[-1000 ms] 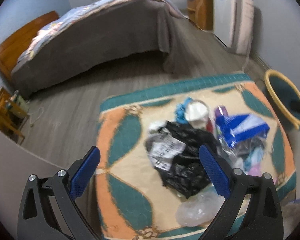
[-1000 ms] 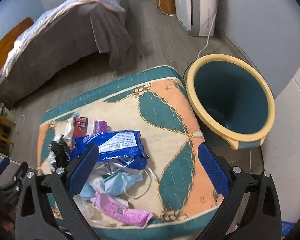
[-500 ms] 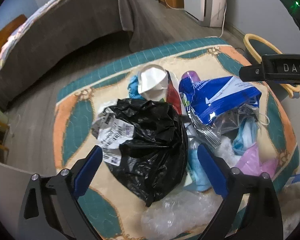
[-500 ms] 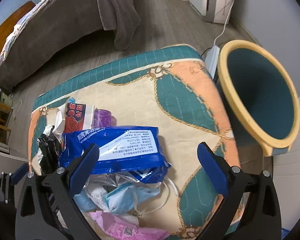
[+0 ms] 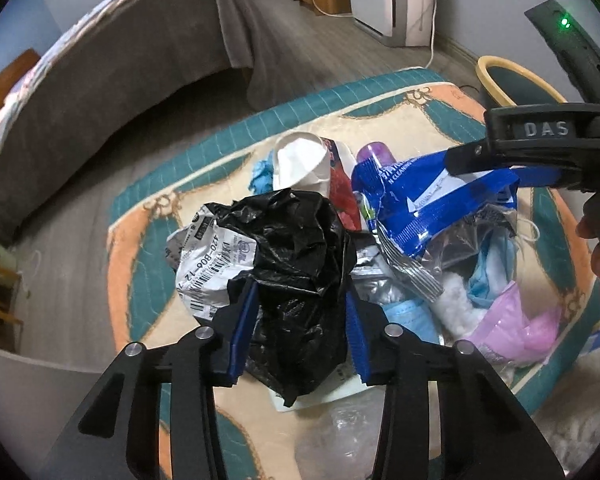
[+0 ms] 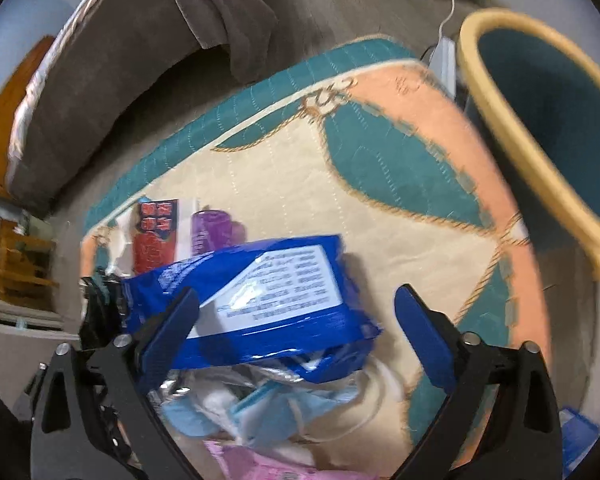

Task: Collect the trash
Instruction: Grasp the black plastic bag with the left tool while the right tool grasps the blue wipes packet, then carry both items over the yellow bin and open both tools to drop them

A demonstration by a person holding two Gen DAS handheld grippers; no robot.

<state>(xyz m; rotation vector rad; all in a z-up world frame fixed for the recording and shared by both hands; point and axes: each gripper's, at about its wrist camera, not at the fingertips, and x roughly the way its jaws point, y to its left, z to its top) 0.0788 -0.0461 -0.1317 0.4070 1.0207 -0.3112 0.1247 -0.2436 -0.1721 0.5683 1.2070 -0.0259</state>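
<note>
Trash is heaped on a patterned mat [image 5: 148, 240] beside the bin [image 6: 540, 128]. The black bag [image 5: 300, 248] is pinched between the left tongs [image 5: 298, 320], just closing. The blue packet [image 6: 260, 300] is straddled, not yet pressed, by the right tongs [image 6: 296, 328], narrowing.

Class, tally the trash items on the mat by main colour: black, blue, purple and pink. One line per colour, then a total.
Black: 1, the bag
Blue: 1, the wipes pack
Purple: 1, the bottle
Pink: 1, the wrapper
Total: 4
</note>
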